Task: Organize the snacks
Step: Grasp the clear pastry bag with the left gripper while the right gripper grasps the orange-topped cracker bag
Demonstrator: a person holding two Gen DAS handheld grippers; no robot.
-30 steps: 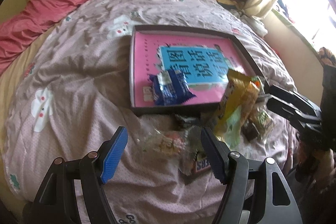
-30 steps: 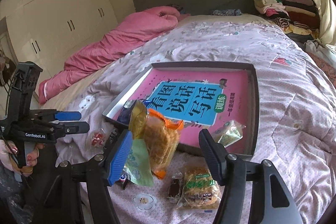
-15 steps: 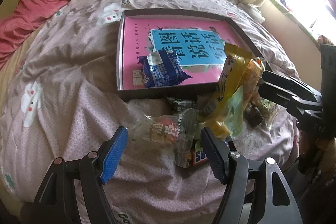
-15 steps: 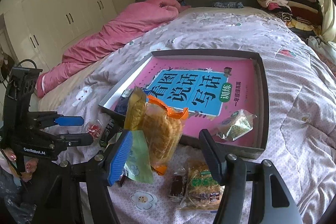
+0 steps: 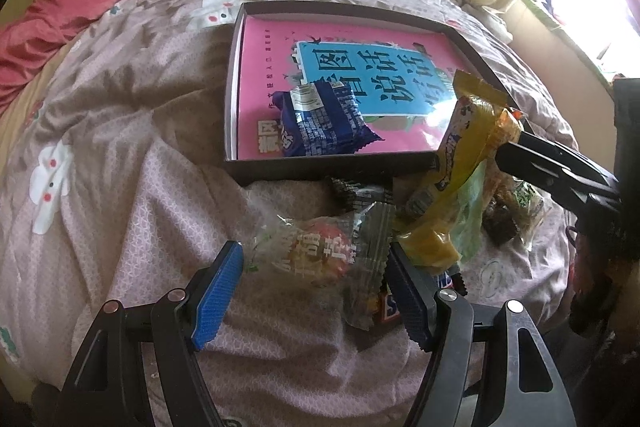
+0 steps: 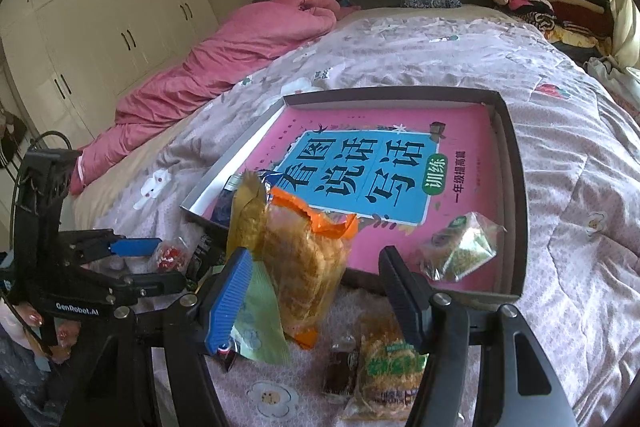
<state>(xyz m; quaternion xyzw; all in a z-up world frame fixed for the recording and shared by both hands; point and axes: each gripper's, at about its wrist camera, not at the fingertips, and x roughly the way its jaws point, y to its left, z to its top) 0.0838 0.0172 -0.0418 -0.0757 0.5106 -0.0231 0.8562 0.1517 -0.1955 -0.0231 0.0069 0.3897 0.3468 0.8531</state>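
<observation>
Since the earlier frames both grippers have sunk closer to the loose snacks, which now fill more of each view, while the tray and its contents lie unchanged.

Left gripper point(image 5: 314, 293): jaws moderately wide, with a clear cellophane packet with a round red-and-orange sweet point(image 5: 320, 253) lying on the bedspread between the blue pad and the dark pad. The blue pad stands clear of it; whether the dark pad touches the packet's crimped edge cannot be told. A brown chocolate bar wrapper with white lettering point(image 5: 386, 311) pokes out from under the packet, beside the dark finger.

Right gripper point(image 6: 316, 295): jaws moderately wide, framing a tall upright orange-and-clear bag of golden fried snacks point(image 6: 308, 259). The pads do not visibly press on it. A yellow foil bag point(image 6: 246, 215) and a pale green flat sachet point(image 6: 256, 319) lean against its left side. In front of the fingers lie a clear packet of yellow crisps with a green label point(image 6: 386, 367) and a small dark brown wrapped bar point(image 6: 340, 367).

Beyond the fingers: a shallow dark brown cardboard tray point(image 6: 516, 187) rests on a mauve floral bedspread point(image 5: 120, 147), lined with a pink book with a blue title panel point(image 6: 360, 171). Inside it lie a dark blue biscuit packet point(image 5: 320, 119) at the near left corner and a small clear-and-green crumpled packet point(image 6: 460, 251) at the near right. A pink duvet point(image 6: 224, 55) is heaped at the far side.
</observation>
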